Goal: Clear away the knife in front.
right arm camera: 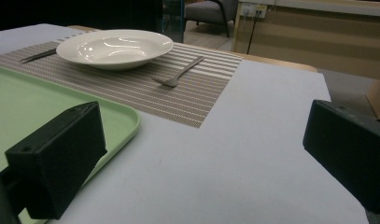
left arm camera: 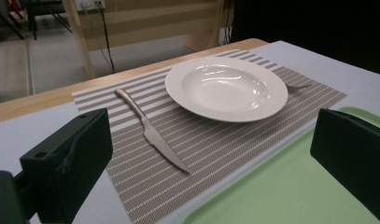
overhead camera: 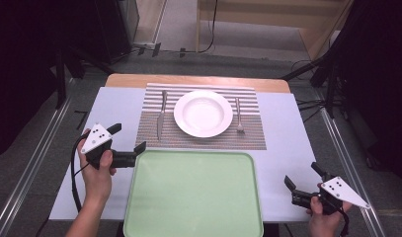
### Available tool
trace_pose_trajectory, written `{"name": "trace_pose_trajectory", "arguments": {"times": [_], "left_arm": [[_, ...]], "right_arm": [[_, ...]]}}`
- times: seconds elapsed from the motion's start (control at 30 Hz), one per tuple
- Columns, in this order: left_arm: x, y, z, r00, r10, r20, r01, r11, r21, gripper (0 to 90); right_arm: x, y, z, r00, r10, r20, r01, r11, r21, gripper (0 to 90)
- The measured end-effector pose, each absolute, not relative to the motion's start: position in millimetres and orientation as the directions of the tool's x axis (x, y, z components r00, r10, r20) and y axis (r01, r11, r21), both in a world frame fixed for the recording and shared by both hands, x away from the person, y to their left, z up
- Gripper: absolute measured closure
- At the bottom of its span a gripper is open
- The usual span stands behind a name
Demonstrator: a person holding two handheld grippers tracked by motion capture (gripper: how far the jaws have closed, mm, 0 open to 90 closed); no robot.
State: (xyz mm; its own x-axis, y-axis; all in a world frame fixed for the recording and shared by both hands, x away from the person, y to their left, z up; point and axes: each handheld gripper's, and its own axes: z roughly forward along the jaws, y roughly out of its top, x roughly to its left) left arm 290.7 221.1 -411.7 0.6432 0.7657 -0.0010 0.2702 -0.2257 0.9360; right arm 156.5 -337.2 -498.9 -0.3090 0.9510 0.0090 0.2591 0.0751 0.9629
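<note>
The knife (overhead camera: 160, 115) lies lengthwise along the placemat's (overhead camera: 203, 138) left edge, just ahead of the left gripper (overhead camera: 127, 138); the right gripper (overhead camera: 301, 178) waits well apart, both jaws wide, empty.

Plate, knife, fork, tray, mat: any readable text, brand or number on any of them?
None. The plate, knife, fork, tray and striped mat bear no lettering.
The grey plates on the left tongs and right tongs show only dark dots, no characters.
</note>
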Motion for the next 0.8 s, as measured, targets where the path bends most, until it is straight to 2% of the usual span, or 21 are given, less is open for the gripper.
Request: {"name": "trace_pose_trajectory", "arguments": {"times": [0.47,0.8], "left_arm": [[323,181,-404,0.689,0.724,0.034,0.264,-0.295,0.918,0.0],[349,166,-403,0.682,0.731,0.016,0.291,-0.292,0.911,0.0]], "right_arm": [[157,-334,-500,-0.321,0.947,0.0,0.266,0.09,0.96,0.0],[157,-333,-501,-0.328,0.945,-0.008,0.264,0.1,0.959,0.0]]}}
